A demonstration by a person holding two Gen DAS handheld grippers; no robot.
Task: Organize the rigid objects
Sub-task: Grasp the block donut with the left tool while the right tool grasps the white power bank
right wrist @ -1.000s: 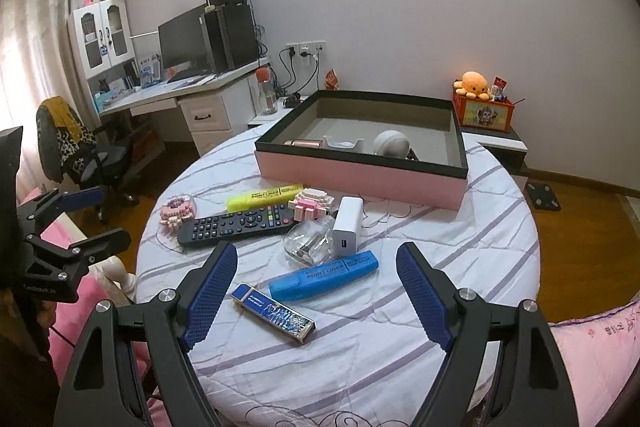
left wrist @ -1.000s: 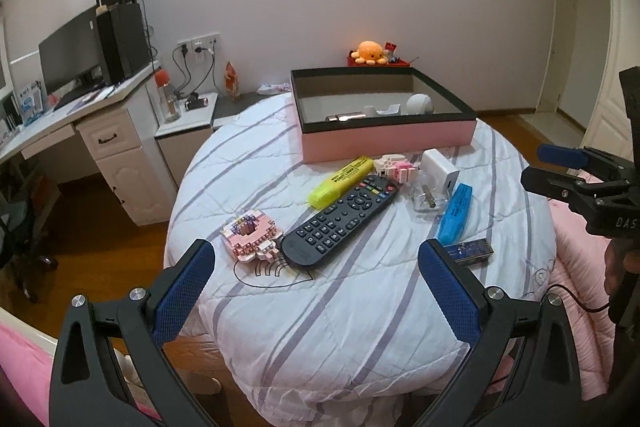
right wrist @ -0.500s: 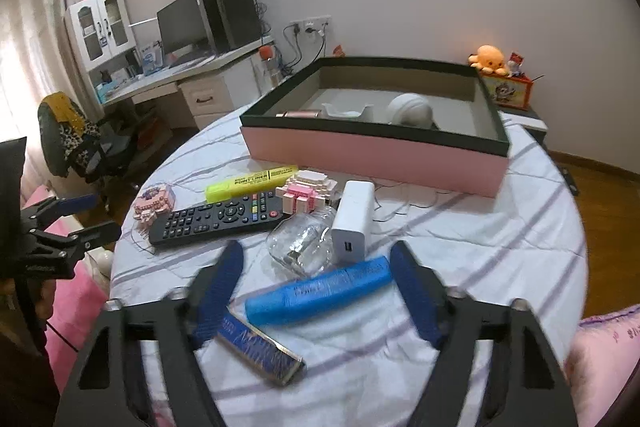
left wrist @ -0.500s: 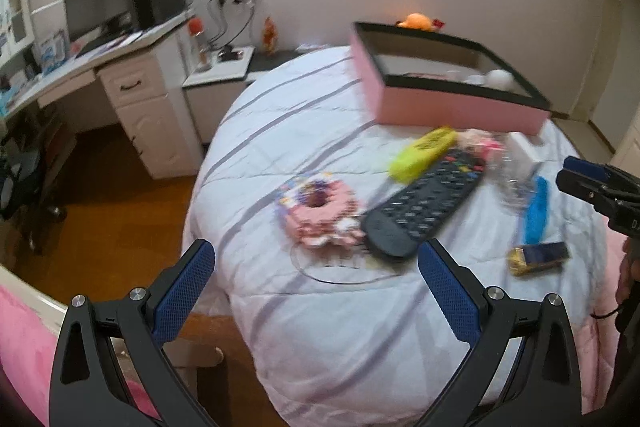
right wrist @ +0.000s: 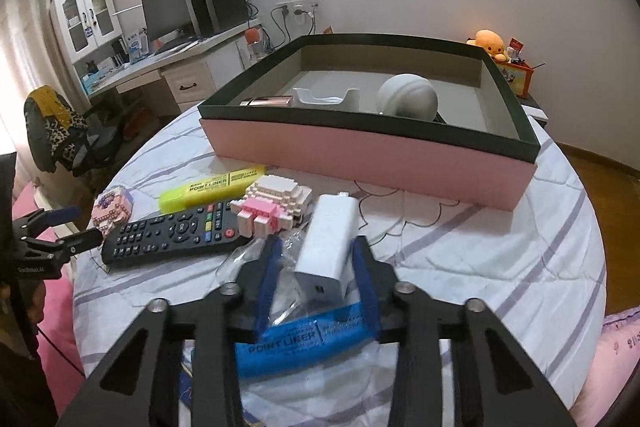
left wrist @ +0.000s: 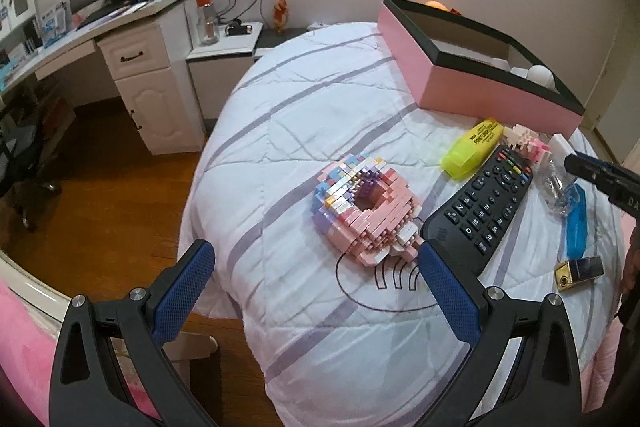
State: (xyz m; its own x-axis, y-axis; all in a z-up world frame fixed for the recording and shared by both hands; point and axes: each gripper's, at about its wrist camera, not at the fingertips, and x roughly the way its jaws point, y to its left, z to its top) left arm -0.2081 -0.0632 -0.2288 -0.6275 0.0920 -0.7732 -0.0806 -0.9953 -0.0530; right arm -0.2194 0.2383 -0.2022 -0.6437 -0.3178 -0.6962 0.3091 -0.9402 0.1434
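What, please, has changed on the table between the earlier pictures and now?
Both claws came closer to the table. The right claw has just been closing around the white charger; the left claw is open near the pink brick donut. Everything on the table kept its place.

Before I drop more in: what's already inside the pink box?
Inside the pink box: a white ball, a white curved holder and a rose-gold tube. The near wall hides the floor along the front edge.
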